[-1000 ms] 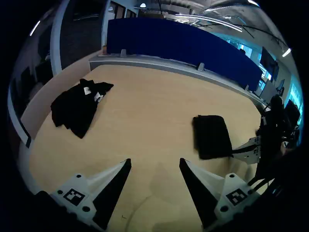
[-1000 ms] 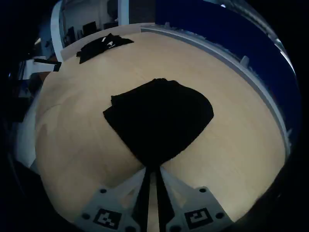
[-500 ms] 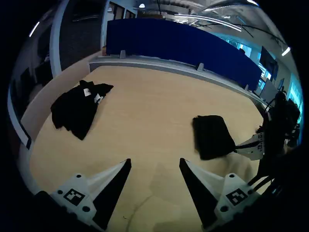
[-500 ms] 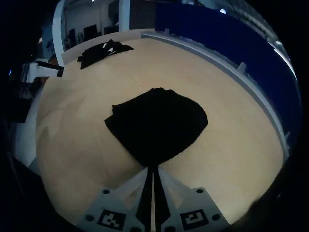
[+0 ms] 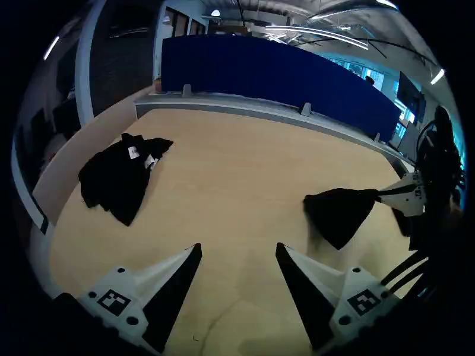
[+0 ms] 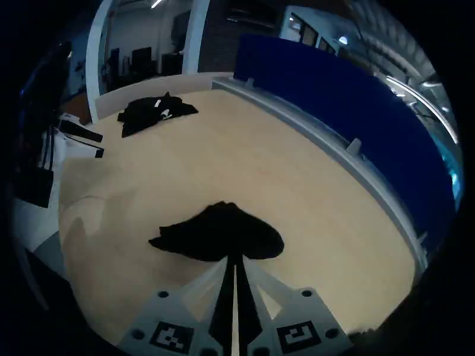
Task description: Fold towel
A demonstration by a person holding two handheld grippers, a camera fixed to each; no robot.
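A folded black towel (image 5: 337, 215) hangs by one corner above the light wooden table (image 5: 237, 172), its lower tip drooping toward the tabletop. My right gripper (image 6: 234, 264) is shut on that corner, with the dark cloth (image 6: 221, 239) bunched just past its fingertips. In the left gripper view the right gripper (image 5: 380, 194) appears at the right, lifted off the table with the towel in its fingers. My left gripper (image 5: 237, 252) stands open low over the near part of the table, with nothing between its fingers.
A heap of black cloth with white tags (image 5: 122, 172) lies at the table's far left, also in the right gripper view (image 6: 153, 111). A blue partition (image 5: 279, 71) runs along the far edge. A person's dark sleeve (image 5: 439, 172) is at the right.
The right gripper has risen, lifting the folded towel off the table by its corner so it now hangs. The left gripper has hardly moved.
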